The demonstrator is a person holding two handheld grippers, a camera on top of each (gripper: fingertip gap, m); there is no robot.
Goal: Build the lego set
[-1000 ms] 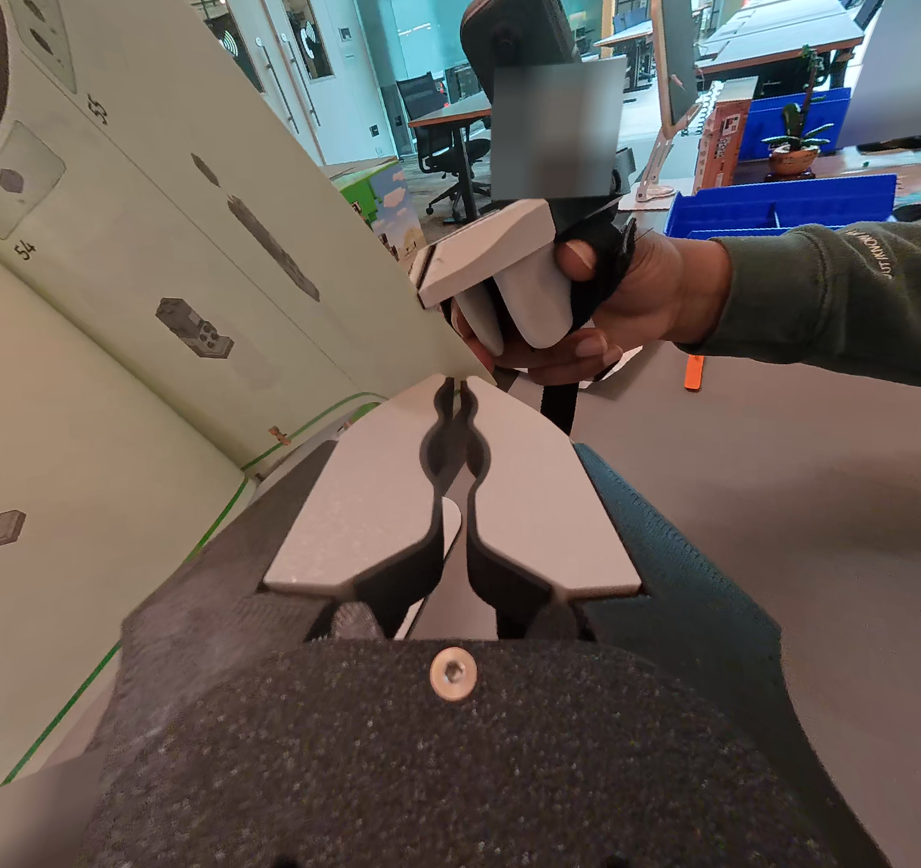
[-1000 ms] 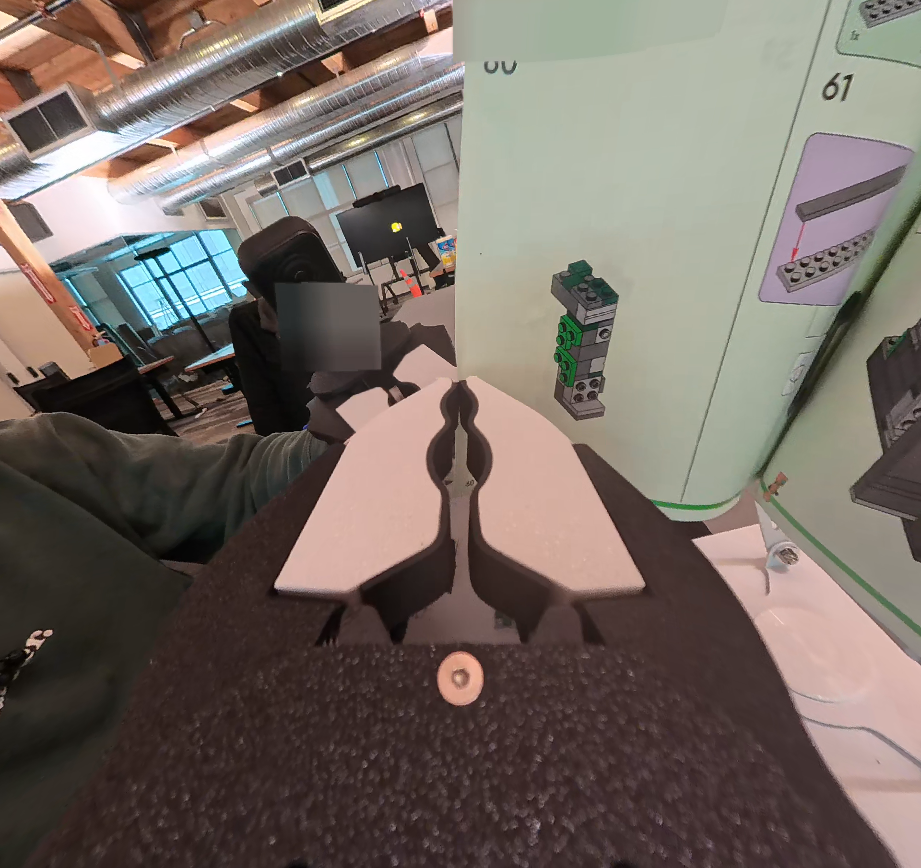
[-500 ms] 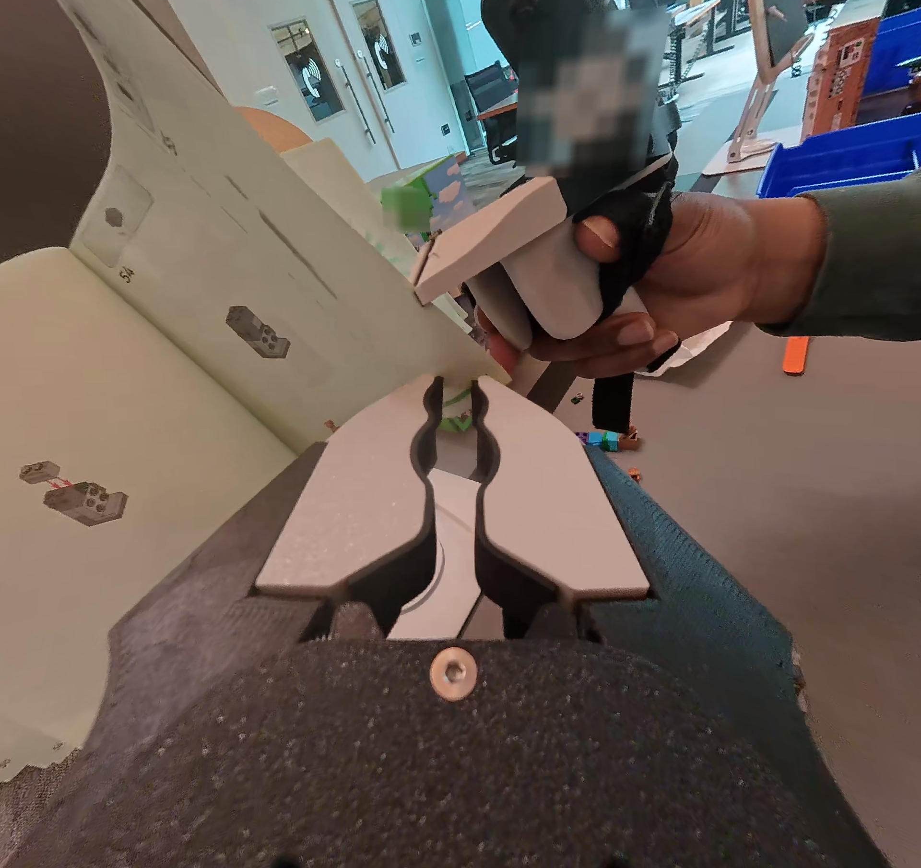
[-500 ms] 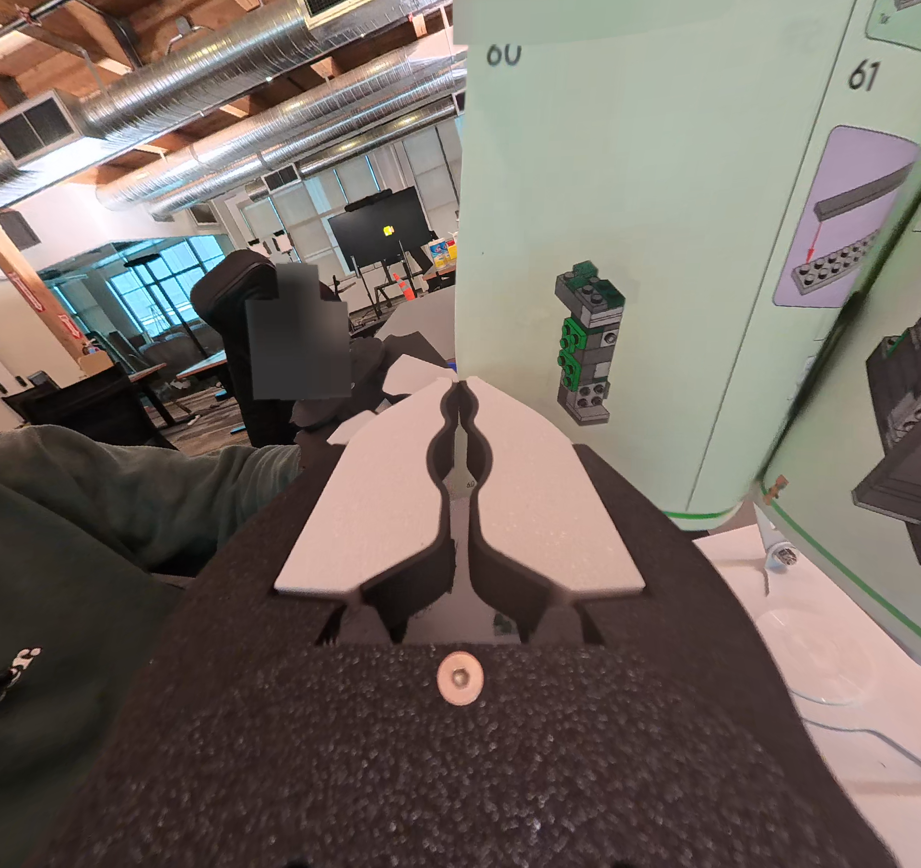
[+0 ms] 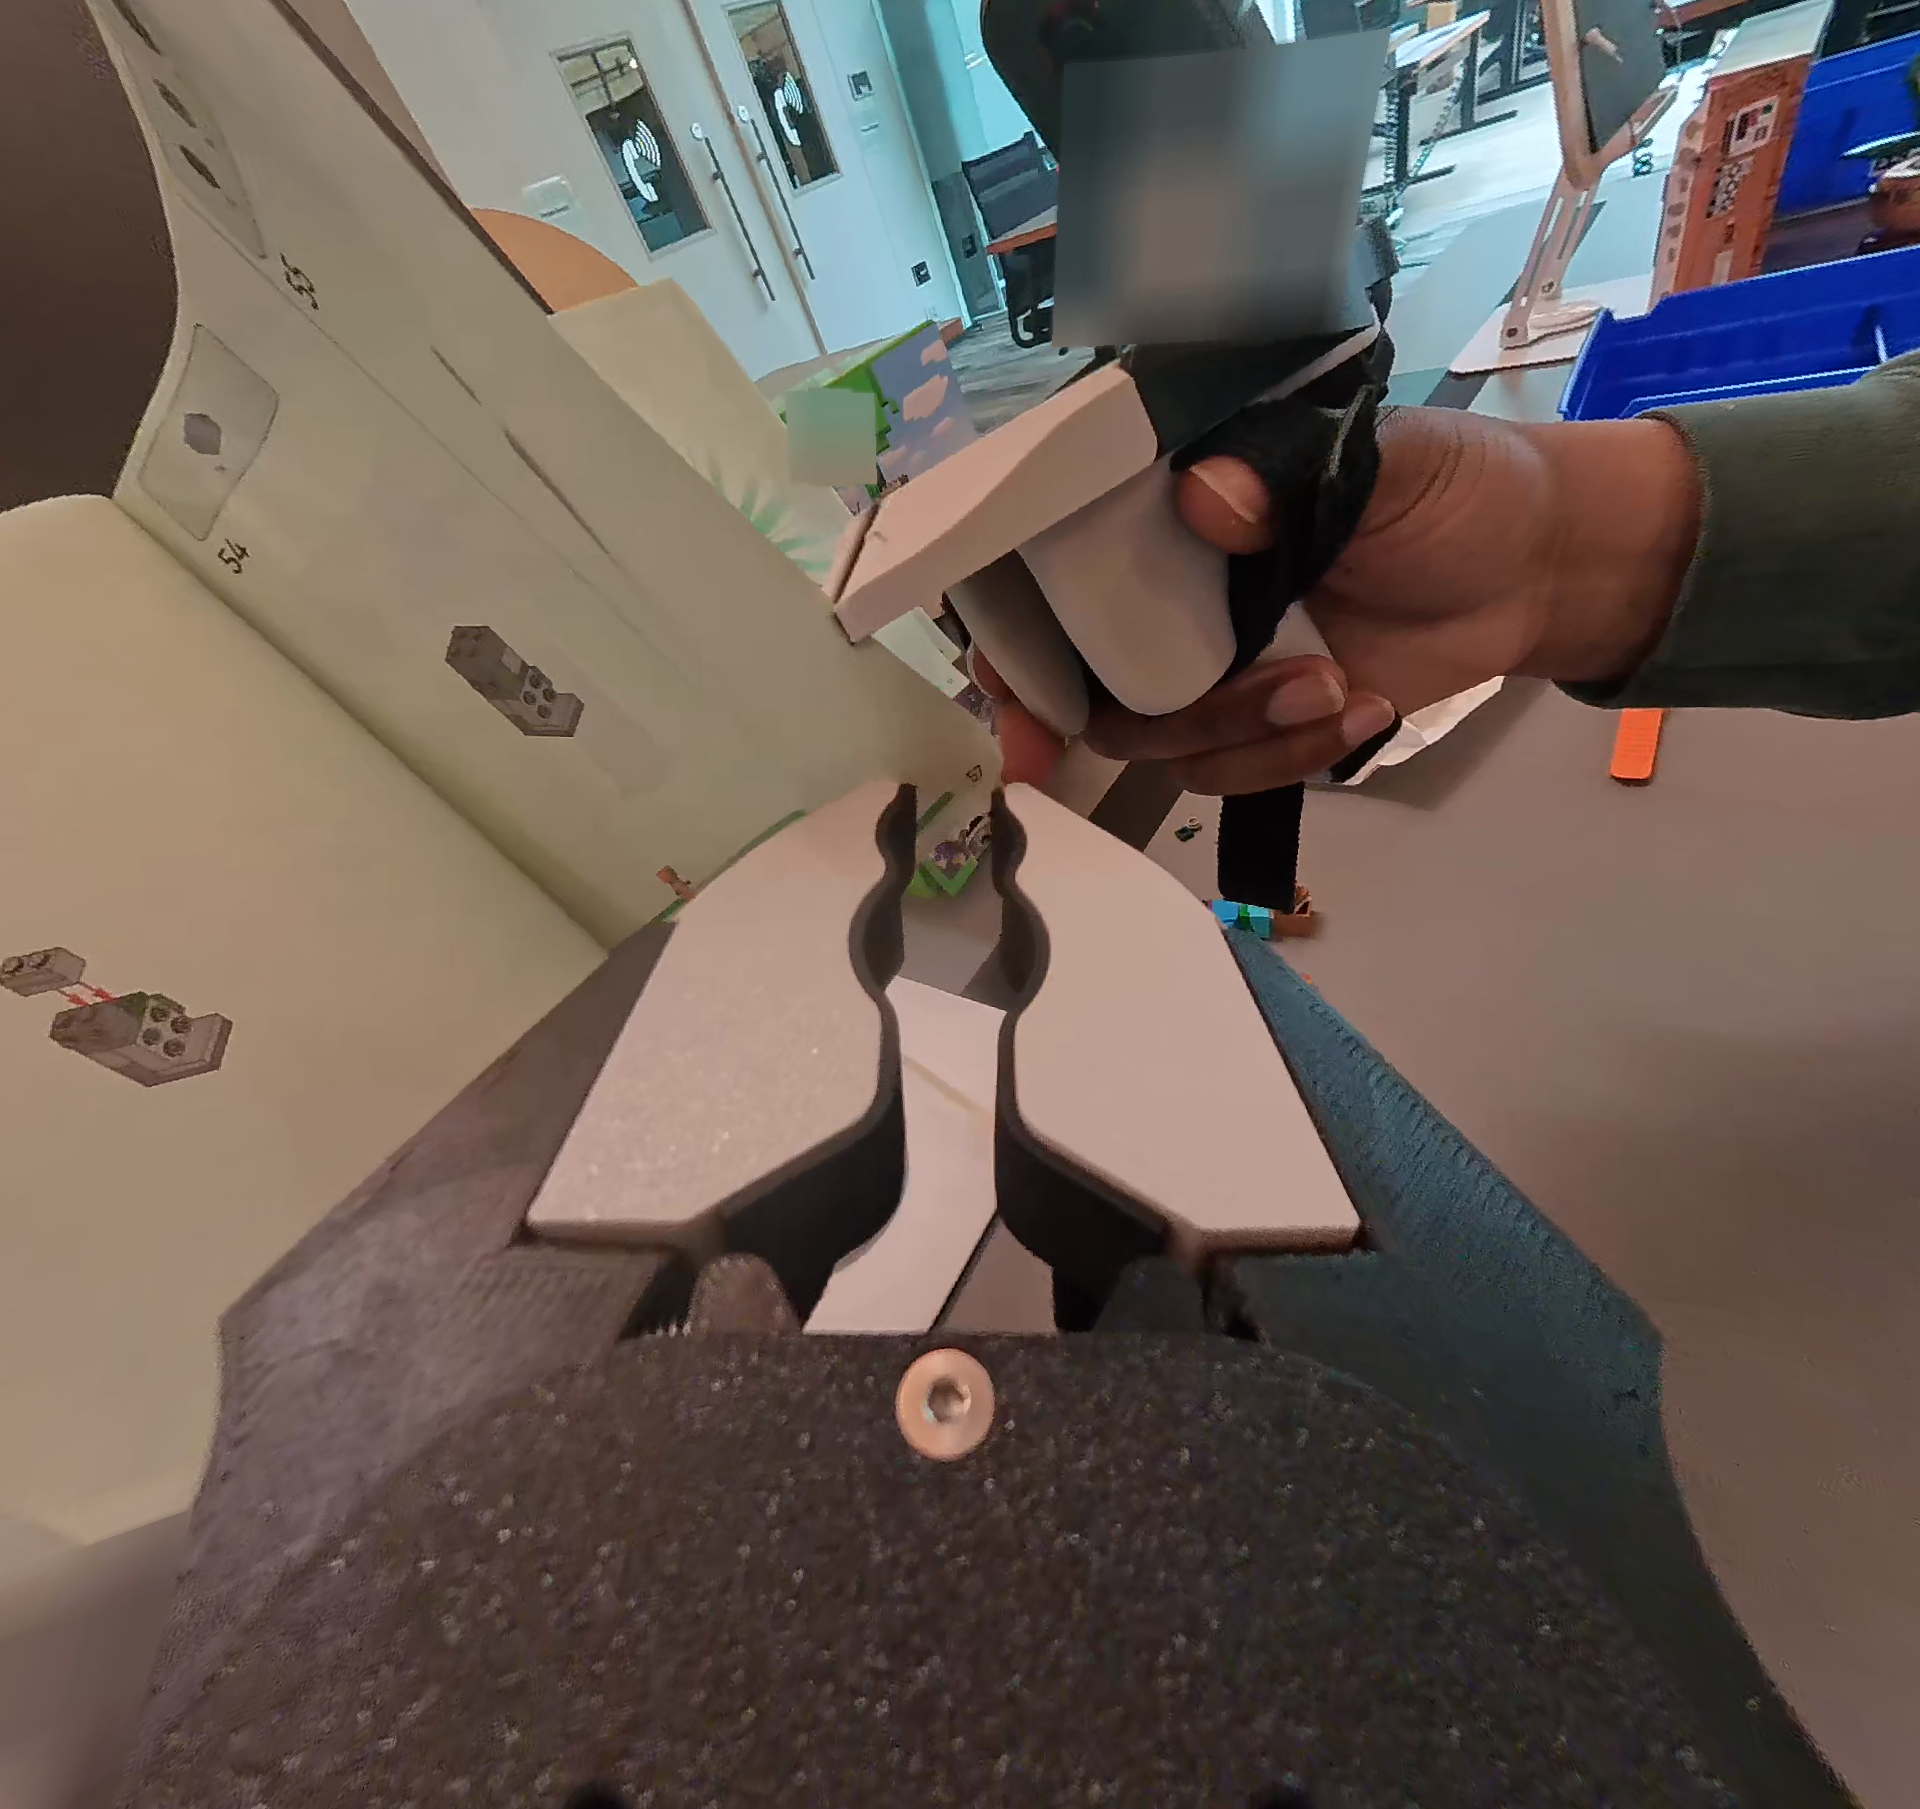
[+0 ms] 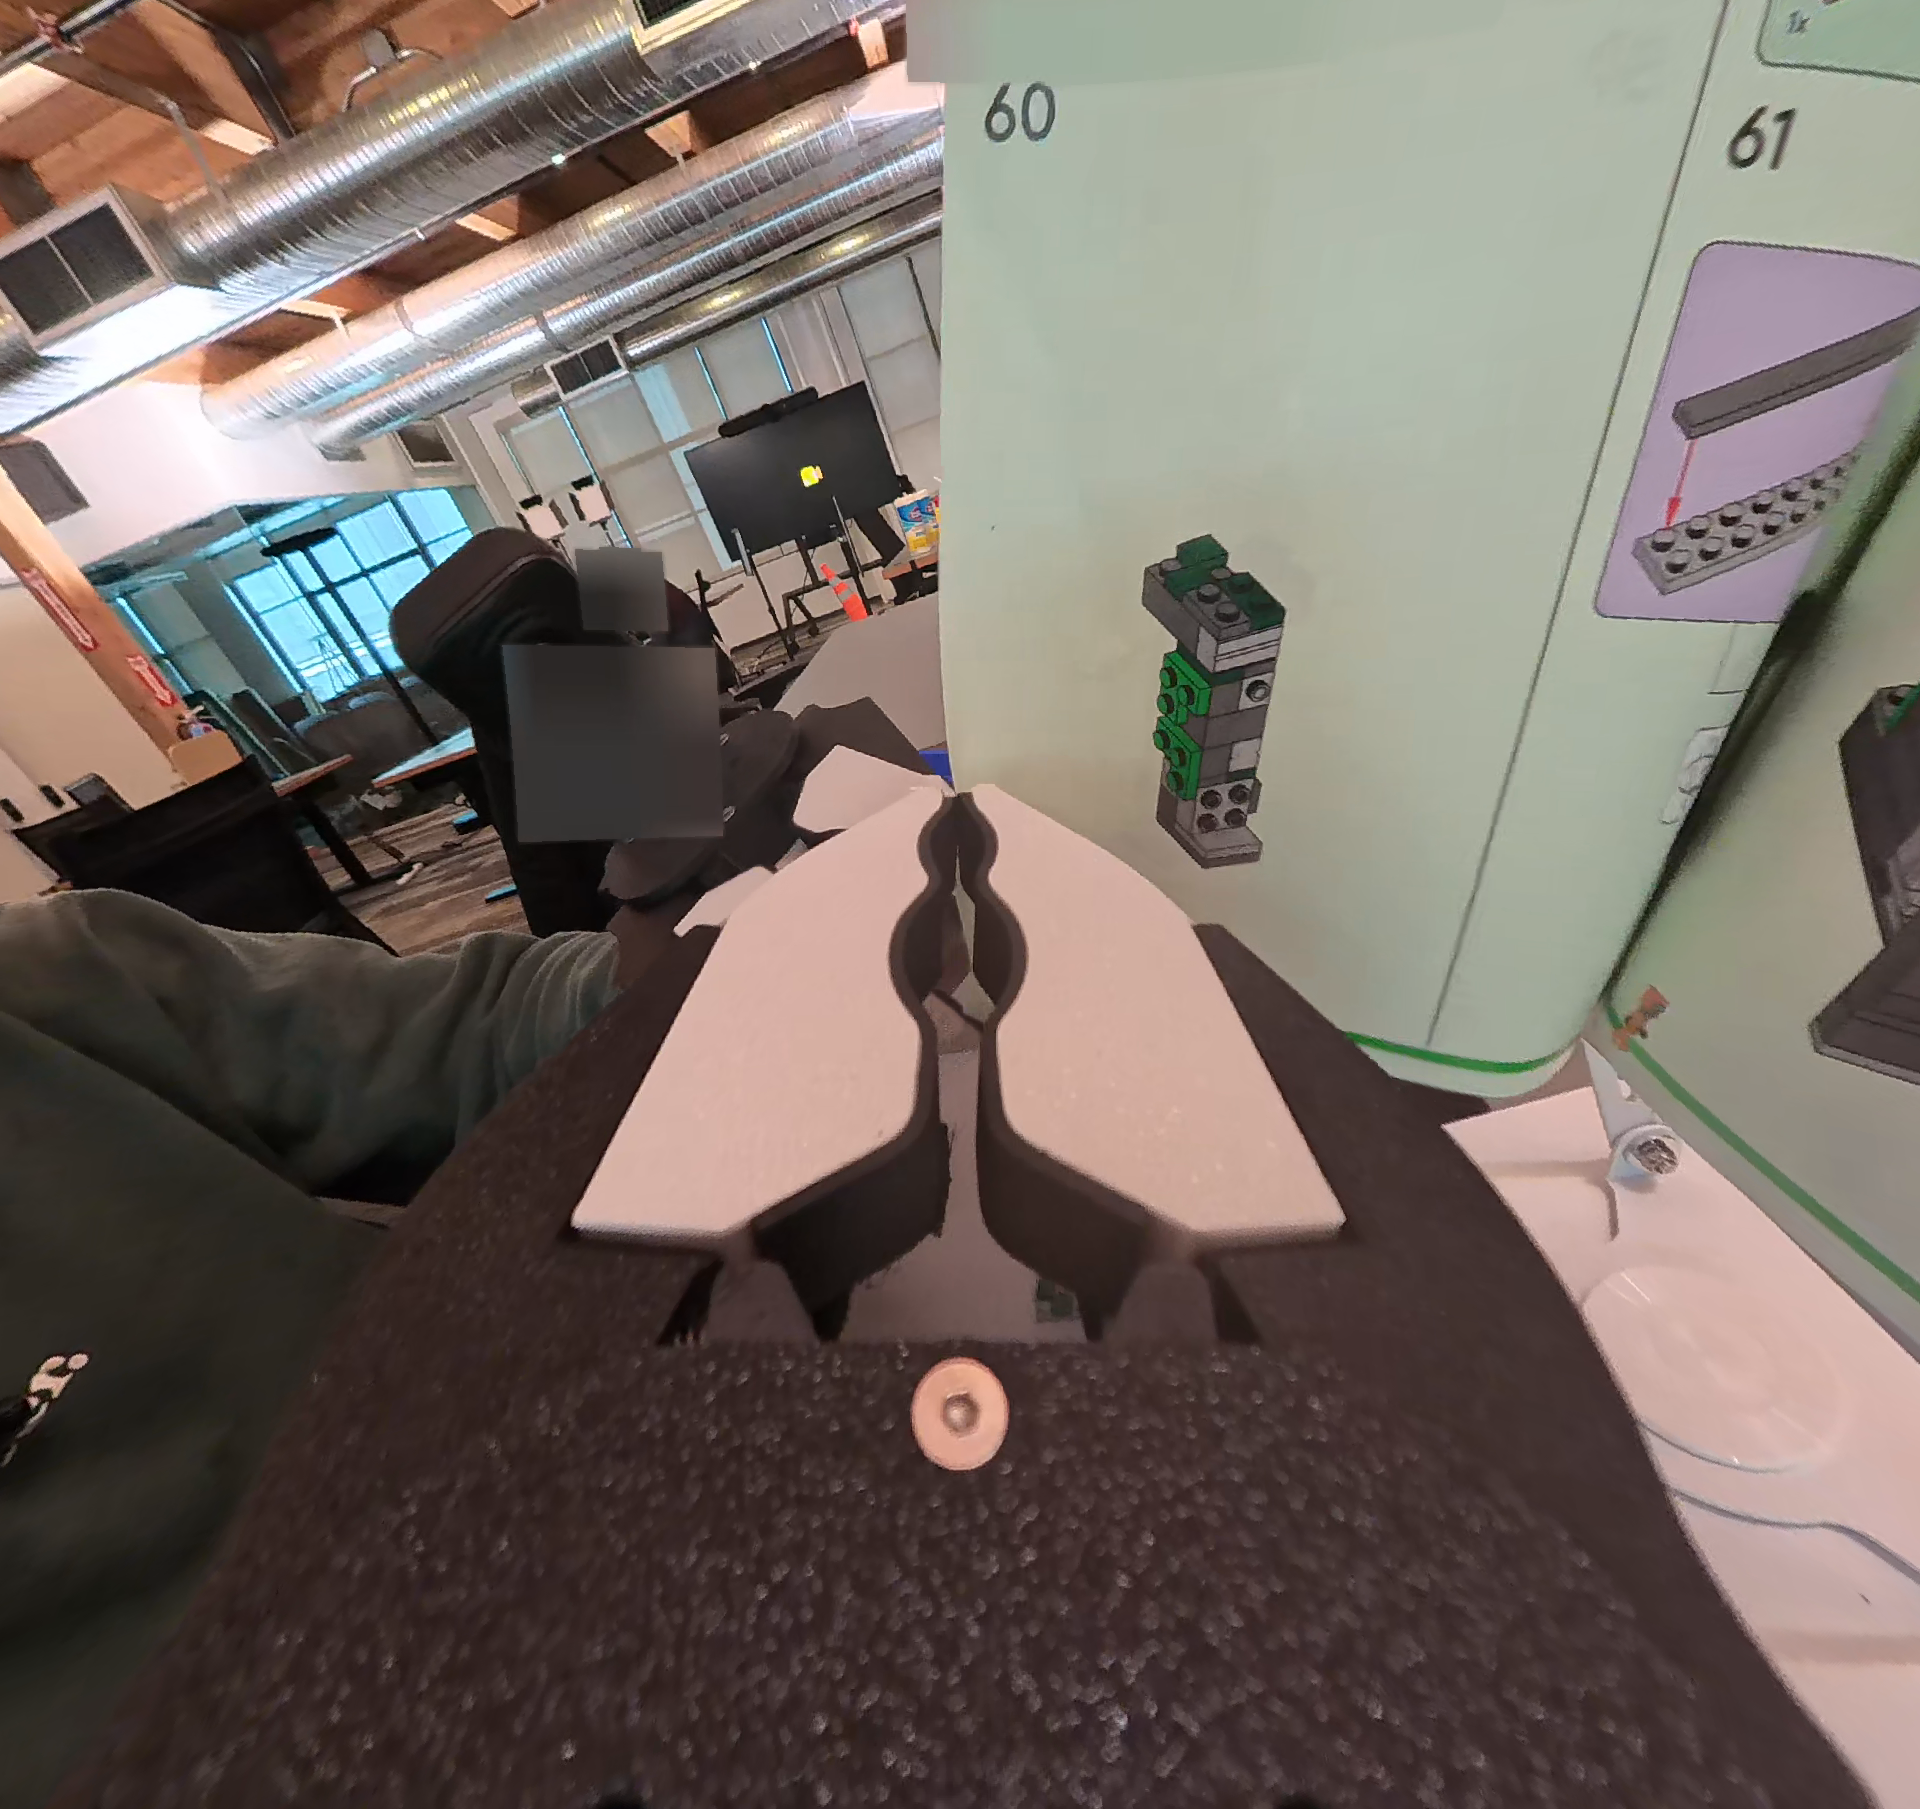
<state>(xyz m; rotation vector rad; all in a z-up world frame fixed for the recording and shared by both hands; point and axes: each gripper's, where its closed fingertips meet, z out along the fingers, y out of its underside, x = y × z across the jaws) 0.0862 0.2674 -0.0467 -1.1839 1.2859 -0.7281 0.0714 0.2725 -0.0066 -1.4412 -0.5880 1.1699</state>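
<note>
Two grippers are up in the air by the paper instruction booklet [image 5: 343,720]. The left gripper [image 5: 948,803] has its white fingers a little apart at the tips, with nothing between them. The booklet stands open just to its left, with pale green pages showing small grey brick drawings. The right gripper [image 6: 956,803] has its tips pressed together. It seems to pinch the edge of a booklet page [image 6: 1299,471], but I cannot be sure. A hand [image 5: 1455,596] holds the right gripper's white handle. A few small lego pieces [image 5: 1257,918] lie on the grey table [image 5: 1558,1084], past the left gripper's tips.
</note>
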